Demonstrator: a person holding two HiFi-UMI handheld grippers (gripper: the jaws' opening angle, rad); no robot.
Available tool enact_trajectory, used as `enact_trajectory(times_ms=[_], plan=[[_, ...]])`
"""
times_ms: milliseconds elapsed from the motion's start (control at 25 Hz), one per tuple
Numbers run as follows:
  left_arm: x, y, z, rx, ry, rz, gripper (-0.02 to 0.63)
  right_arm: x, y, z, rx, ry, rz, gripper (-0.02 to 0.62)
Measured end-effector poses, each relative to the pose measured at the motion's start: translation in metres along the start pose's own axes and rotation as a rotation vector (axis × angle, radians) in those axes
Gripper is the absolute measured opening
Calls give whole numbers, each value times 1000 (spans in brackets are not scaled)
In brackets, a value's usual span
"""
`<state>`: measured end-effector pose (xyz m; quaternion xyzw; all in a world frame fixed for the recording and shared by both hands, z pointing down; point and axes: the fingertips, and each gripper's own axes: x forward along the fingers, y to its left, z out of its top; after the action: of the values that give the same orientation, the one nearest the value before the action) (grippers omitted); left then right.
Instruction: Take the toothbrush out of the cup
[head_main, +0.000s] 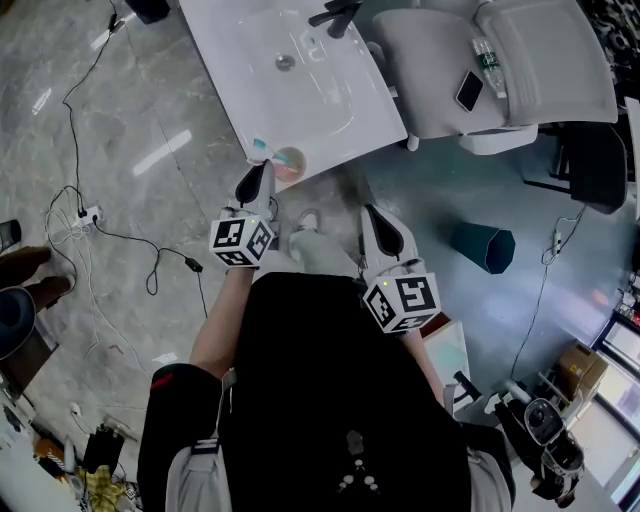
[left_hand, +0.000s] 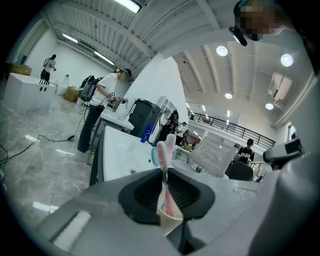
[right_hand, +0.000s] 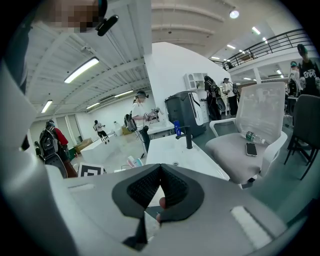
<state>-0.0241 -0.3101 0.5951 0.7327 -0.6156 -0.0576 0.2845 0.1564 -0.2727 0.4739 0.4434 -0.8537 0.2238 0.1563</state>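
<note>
A pinkish cup (head_main: 291, 165) stands on the near corner of the white sink counter (head_main: 240, 60). A pink-and-blue toothbrush (head_main: 262, 148) rises from it. My left gripper (head_main: 262, 172) is right at the cup. In the left gripper view its pads are shut (left_hand: 165, 174) on the toothbrush (left_hand: 162, 152) handle, with the brush head sticking up above the jaws and the cup (left_hand: 169, 218) rim below them. My right gripper (head_main: 371, 213) hangs off the counter to the right, above the floor, with its pads meeting at the tip (right_hand: 160, 170) and nothing held.
The counter has a sunken basin with a drain (head_main: 285, 62) and a black tap (head_main: 336, 15). A white chair (head_main: 520, 85) at the right carries a phone (head_main: 468, 90) and a bottle (head_main: 487, 60). A teal bin (head_main: 483, 246) and cables (head_main: 95, 225) lie on the floor.
</note>
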Motion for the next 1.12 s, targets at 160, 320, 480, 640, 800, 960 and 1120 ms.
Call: enact_trajectory(times_ms=[160, 320, 480, 640, 800, 960, 1120], plan=[[-4, -8, 6, 69, 11, -36, 37, -3, 9, -1, 8, -10, -13, 2], [-9, -14, 11, 108, 15, -69, 37, -7, 16, -2, 18, -23, -28, 2], [-15, -16, 18, 158, 15, -105, 38, -10, 26, -4, 32, -36, -49, 2], [-20, -18, 24, 184, 15, -136, 38, -14, 33, -6, 43, -48, -73, 2], [-21, -21, 31, 199, 16, -165, 38, -18, 37, -8, 60, -64, -104, 2], [-23, -25, 38, 217, 13, -197, 38, -22, 40, -9, 77, -81, -132, 2], [-27, -31, 46, 234, 8, -230, 37, -25, 45, -9, 92, -104, -158, 2]])
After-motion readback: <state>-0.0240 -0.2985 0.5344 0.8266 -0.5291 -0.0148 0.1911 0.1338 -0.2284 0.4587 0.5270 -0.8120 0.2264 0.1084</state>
